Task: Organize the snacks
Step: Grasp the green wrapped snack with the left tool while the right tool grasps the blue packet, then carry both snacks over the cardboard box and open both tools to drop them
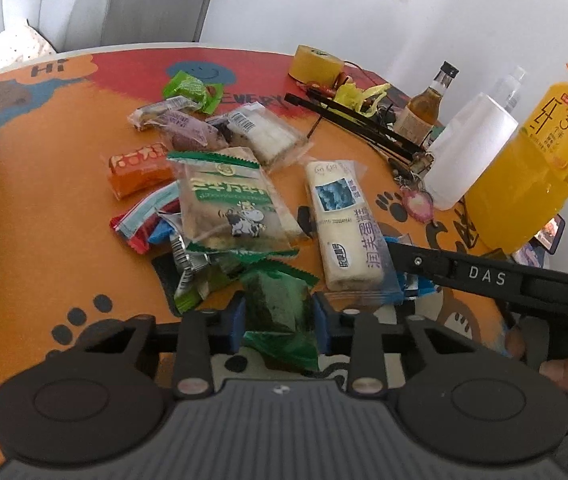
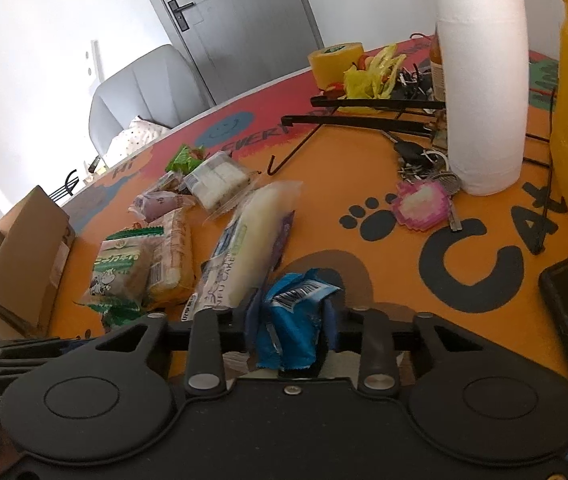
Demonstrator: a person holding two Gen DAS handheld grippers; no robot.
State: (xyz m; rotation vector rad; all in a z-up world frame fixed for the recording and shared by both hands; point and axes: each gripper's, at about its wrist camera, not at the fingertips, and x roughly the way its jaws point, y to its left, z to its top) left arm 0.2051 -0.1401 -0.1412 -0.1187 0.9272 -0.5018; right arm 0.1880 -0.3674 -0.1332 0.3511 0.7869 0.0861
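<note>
Several wrapped snacks lie in a heap on the orange table [image 1: 44,208]. My left gripper [image 1: 280,316] is shut on a dark green snack packet [image 1: 280,304] at the heap's near edge. My right gripper [image 2: 294,320] is shut on a blue snack packet [image 2: 292,320]; its finger reaches in from the right in the left wrist view [image 1: 484,276]. A long white cake roll [image 1: 344,224] lies between the grippers and also shows in the right wrist view [image 2: 252,236]. A green-and-white cow-print packet [image 1: 228,200] sits in the middle of the heap.
A cardboard box [image 2: 24,264] stands at the left edge. A yellow drink bottle [image 1: 536,168], a paper towel roll [image 2: 480,80], a brown glass bottle [image 1: 424,108], yellow tape [image 1: 316,64], keys with a pink charm [image 2: 424,200] and a black wire rack [image 1: 364,124] crowd the right.
</note>
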